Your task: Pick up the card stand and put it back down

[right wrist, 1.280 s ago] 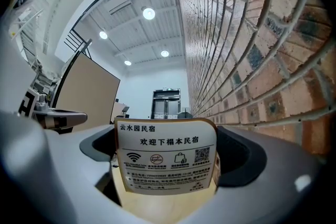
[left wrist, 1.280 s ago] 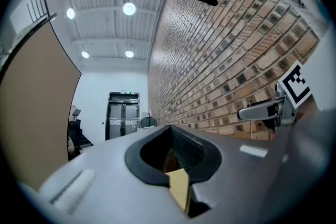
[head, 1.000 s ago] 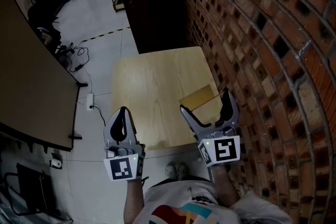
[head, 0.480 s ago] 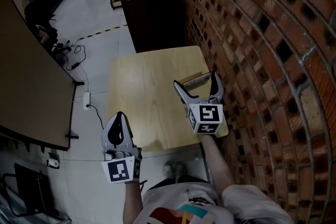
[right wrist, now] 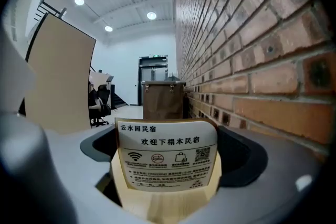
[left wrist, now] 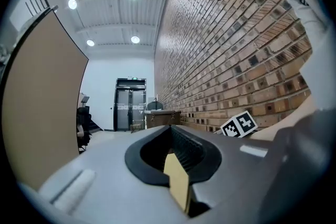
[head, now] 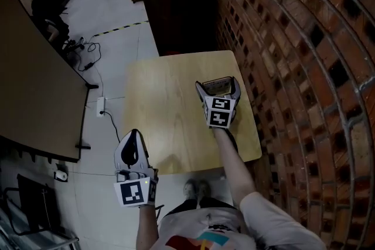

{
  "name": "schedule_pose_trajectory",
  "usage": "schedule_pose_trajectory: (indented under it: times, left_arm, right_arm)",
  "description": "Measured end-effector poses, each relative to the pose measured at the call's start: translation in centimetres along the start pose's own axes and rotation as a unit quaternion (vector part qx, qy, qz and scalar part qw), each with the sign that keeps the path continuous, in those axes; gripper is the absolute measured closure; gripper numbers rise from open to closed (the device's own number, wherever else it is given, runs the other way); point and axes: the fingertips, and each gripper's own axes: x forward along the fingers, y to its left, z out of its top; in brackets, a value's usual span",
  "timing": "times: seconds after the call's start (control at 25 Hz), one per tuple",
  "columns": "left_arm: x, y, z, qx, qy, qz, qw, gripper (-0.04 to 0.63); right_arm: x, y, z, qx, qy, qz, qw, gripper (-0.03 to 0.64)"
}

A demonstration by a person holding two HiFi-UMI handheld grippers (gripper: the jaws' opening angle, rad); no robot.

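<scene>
The card stand (head: 218, 85) is a small wooden base holding a printed white card; it stands near the right edge of the light wooden table (head: 167, 96). My right gripper (head: 218, 89) reaches over the table with one jaw on each side of the stand, open. In the right gripper view the card stand (right wrist: 167, 160) fills the space between the jaws, with a thin dark gap at its left side. My left gripper (head: 133, 136) hangs off the table's front left corner, shut and holding nothing; in the left gripper view (left wrist: 173, 136) its jaws meet.
A brick wall (head: 293, 67) runs close along the table's right side. A dark cabinet (head: 176, 9) stands beyond the far edge. A tan partition board (head: 29, 96) lines the left, with cables (head: 88, 58) on the floor.
My right gripper has moved forward from the table's front edge until its jaws straddle the card stand. The left gripper has stayed low by the front left corner.
</scene>
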Motion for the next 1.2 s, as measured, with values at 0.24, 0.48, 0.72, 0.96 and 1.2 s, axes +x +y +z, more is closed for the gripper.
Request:
schedule_pose_trajectory:
  times: [0.24,0.48,0.72,0.96,1.2]
  left_arm:
    - [1.0,1.4,-1.2,0.002,0.019,0.013,0.9997,0.591]
    - [1.7,1.7,-1.6,0.004,0.024,0.017,0.9996,0.591]
    - [2.2,1.4,-1.8,-0.004,0.023,0.01,0.9997,0.59]
    - [2.3,0.8,-1.4,-0.009,0.02,-0.002,0.9998,0.59]
    - [1.7,1.0,-1.0,-0.017,0.013,-0.002,0.9998,0.591]
  right_arm:
    - [3.7,0.3,-5.3,0.022,0.065,-0.007,0.998,0.058]
    - [4.9,0.2,-8.1,0.037,0.095,-0.017,0.995,0.058]
    - [5.0,0.5,-9.1,0.029,0.108,-0.009,0.994,0.058]
    - [5.1,0.0,-8.5,0.093,0.104,-0.015,0.99,0.041]
    - [3.5,-0.5,-4.5,0.131,0.041,-0.005,0.991,0.041]
